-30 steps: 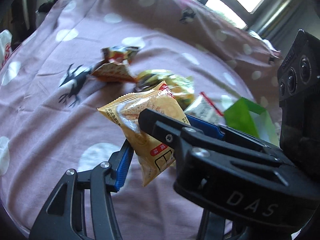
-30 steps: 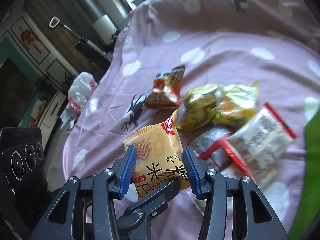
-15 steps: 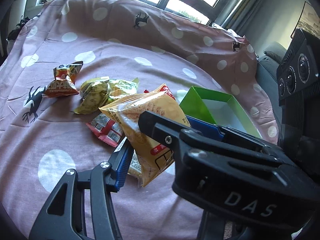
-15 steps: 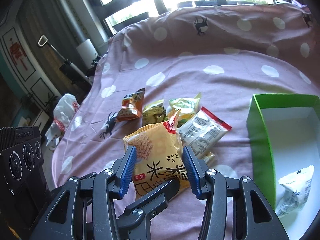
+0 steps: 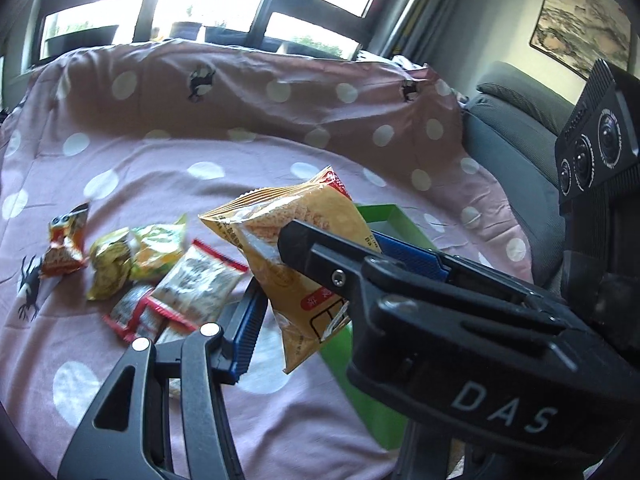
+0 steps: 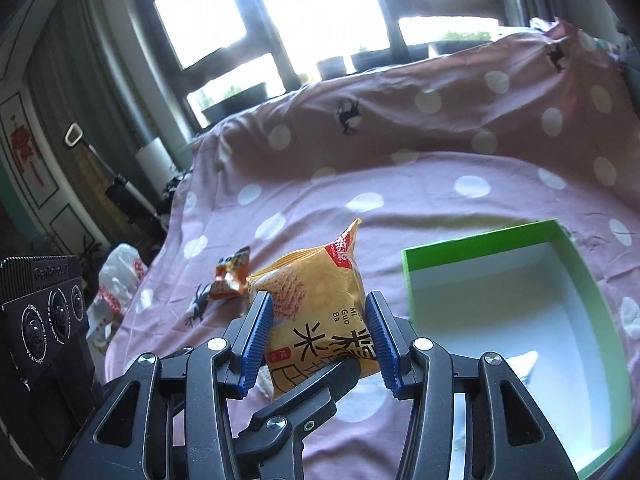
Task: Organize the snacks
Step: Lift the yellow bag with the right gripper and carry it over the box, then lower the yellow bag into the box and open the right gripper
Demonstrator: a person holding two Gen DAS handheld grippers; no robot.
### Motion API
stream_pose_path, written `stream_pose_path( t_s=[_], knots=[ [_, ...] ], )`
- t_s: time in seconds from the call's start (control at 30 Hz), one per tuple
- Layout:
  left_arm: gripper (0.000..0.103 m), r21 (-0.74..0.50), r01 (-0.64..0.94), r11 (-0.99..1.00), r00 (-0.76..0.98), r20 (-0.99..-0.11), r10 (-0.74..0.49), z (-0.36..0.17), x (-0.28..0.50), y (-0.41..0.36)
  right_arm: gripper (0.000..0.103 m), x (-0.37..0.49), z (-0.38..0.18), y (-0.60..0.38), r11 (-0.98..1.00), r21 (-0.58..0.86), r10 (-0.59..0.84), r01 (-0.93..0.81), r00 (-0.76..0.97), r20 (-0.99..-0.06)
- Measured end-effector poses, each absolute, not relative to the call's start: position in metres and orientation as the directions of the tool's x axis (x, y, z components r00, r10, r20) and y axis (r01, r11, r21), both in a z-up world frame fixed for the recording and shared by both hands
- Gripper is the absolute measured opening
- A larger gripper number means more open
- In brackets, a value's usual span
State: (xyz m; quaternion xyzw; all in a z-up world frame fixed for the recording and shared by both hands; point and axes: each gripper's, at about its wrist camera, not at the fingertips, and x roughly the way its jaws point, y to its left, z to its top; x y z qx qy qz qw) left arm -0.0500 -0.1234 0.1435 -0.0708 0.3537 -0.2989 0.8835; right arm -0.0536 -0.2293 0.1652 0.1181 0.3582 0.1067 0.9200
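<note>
A yellow rice-cracker packet [image 5: 304, 240] hangs above the pink dotted cloth [image 5: 160, 152], held from two sides. My left gripper [image 5: 316, 264] is shut on it, blue pads against its edges. My right gripper [image 6: 318, 304] is shut on the same packet [image 6: 320, 292]. One black finger [image 5: 320, 256] of the right gripper crosses in front of the packet in the left wrist view. A green box [image 6: 480, 240] with a white inside lies open to the right, and a white packet [image 6: 524, 364] shows in it. Its green wall [image 5: 352, 372] sits just behind the held packet.
Loose snacks lie on the cloth at left: an orange-red packet [image 5: 64, 244], yellow-green packets [image 5: 132, 256] and clear red-edged packets [image 5: 196, 284]. The cloth rises into a ridge at the back. A grey sofa [image 5: 520, 140] stands right, a white plastic bag [image 6: 120, 280] left.
Both grippers have lifted the yellow packet and swung it right, away from the snack pile. The green box has come into view beside it.
</note>
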Motion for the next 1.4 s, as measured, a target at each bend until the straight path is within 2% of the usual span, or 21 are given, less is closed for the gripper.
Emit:
stream_pose_path(
  t_s=[0.53,1.0,1.4],
  knots=[
    [0.051,-0.320,0.586,0.745,0.474,-0.610,-0.635,0.146,-0.036,-0.206,0.052,-0.063,0.168,-0.308,0.932,0.355,0.180,0.069,0.763,-0.621],
    [0.052,-0.360,0.619,0.698,0.337,-0.681,-0.650,0.120,-0.013,-0.255,0.052,-0.055,0.142,-0.361,0.892,0.395,0.129,0.221,0.712,-0.690],
    [0.052,-0.395,0.600,0.696,0.256,-0.729,-0.635,0.096,0.000,-0.269,0.052,-0.045,0.118,-0.379,0.871,0.400,0.132,0.286,0.647,-0.751]
  ],
)
